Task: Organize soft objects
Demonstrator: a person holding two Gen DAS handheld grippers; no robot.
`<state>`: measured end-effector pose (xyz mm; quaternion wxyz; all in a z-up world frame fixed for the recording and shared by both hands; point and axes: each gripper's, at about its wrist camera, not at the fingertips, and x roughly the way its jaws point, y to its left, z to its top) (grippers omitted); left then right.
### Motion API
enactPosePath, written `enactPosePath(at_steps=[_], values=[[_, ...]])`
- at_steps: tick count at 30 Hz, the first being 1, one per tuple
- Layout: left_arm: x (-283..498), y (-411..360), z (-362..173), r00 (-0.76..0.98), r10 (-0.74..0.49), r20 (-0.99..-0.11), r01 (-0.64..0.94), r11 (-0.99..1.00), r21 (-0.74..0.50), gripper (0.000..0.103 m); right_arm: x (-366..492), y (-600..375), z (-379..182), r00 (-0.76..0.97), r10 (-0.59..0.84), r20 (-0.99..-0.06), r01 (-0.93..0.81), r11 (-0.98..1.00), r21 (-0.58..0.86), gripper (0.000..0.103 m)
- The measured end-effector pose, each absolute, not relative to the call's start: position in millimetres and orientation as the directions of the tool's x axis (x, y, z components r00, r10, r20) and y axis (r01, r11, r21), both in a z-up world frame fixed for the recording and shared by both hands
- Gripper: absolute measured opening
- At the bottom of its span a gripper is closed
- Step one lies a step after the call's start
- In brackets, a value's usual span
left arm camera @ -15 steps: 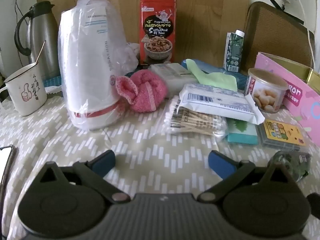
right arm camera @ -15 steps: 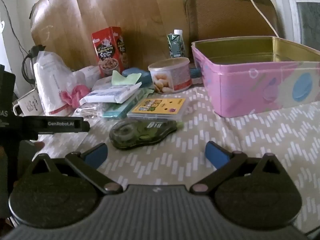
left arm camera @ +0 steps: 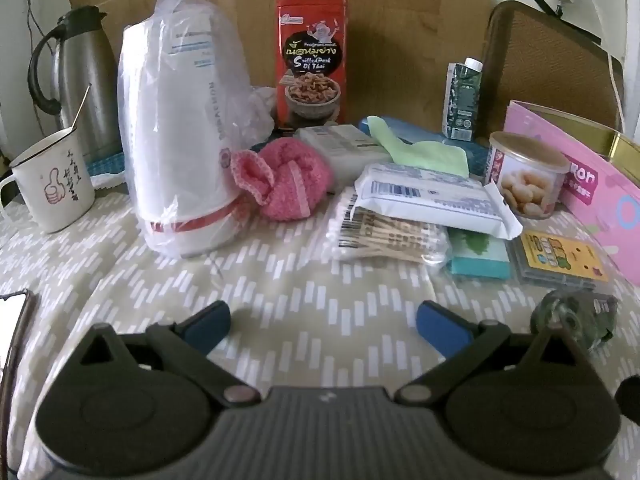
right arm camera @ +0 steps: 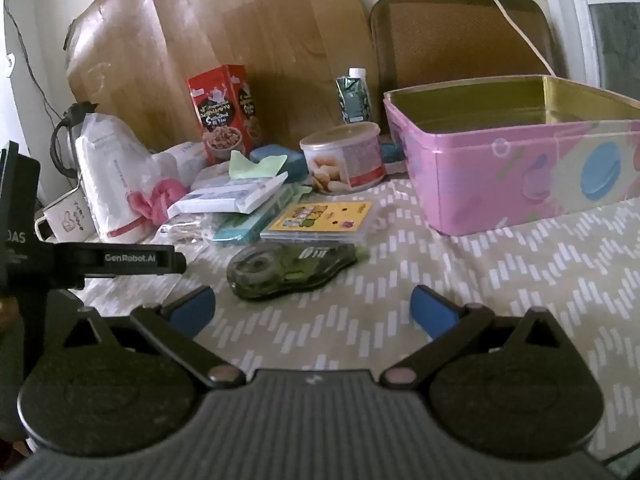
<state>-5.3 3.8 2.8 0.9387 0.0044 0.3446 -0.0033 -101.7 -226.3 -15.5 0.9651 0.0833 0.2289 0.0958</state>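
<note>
Nothing is changed from half a second ago: left gripper (left arm camera: 322, 322) and right gripper (right arm camera: 312, 308) are kept fully spread, fingers empty. Fluffy pink knitted bundle (left arm camera: 286, 186) and open pink rectangular tin (right arm camera: 516, 168) are left untouched; sorting is judged not begun.

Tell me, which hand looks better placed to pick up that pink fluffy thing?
Probably the left. Its gripper is open and faces the pink fluffy thing across bare tablecloth; from the right gripper it sits far left, behind clutter.

1 mug (left arm camera: 52, 182), 1 thermos (left arm camera: 86, 80), 1 pink tin (right arm camera: 516, 168), 2 snack pkgs: red box (left arm camera: 312, 60), can (left arm camera: 526, 174).

Wipes pack (left arm camera: 432, 196) on cotton swabs (left arm camera: 384, 236) (overlapping)
</note>
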Motion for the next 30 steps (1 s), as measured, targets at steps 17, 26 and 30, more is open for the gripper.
enactPosePath(at_steps=[17,26,30], values=[[-20,-4,14,0.834,0.001,-0.552,0.035,0.998,0.054,0.103,-104,-212,-14,0.905,0.217,-0.365,-0.168,0.973,0.16,0.103],[-23,-4,11,0.839,-0.005,-0.544,0.04,0.998,0.051,0.103,-106,-212,-16,0.92,0.197,-0.34,-0.153,0.977,0.152,0.103],[-25,-4,10,0.84,-0.007,-0.542,0.039,0.998,0.048,0.103,-108,-213,-17,0.929,0.184,-0.322,-0.14,0.978,0.154,0.103]])
